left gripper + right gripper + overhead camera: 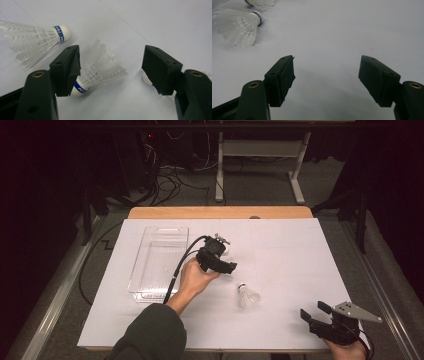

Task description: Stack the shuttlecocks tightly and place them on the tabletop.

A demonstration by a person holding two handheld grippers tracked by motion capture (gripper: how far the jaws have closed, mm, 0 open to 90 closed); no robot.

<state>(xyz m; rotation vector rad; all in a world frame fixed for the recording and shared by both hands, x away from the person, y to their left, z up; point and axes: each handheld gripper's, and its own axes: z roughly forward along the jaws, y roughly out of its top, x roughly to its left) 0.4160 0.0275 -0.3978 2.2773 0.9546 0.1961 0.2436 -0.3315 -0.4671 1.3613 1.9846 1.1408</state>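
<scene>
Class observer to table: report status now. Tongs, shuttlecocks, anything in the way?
Left tongs open, straddling a lying shuttlecock, one jaw touching it. Right tongs open, idle over bare table. Second shuttlecock lies apart. Nothing in the way.

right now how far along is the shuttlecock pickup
Nothing looks done: the clear bin looks empty. In hand: the left gripper, jaws open, straddles a lying shuttlecock. Left: closing on it, plus the other shuttlecock. The right gripper waits open.
</scene>
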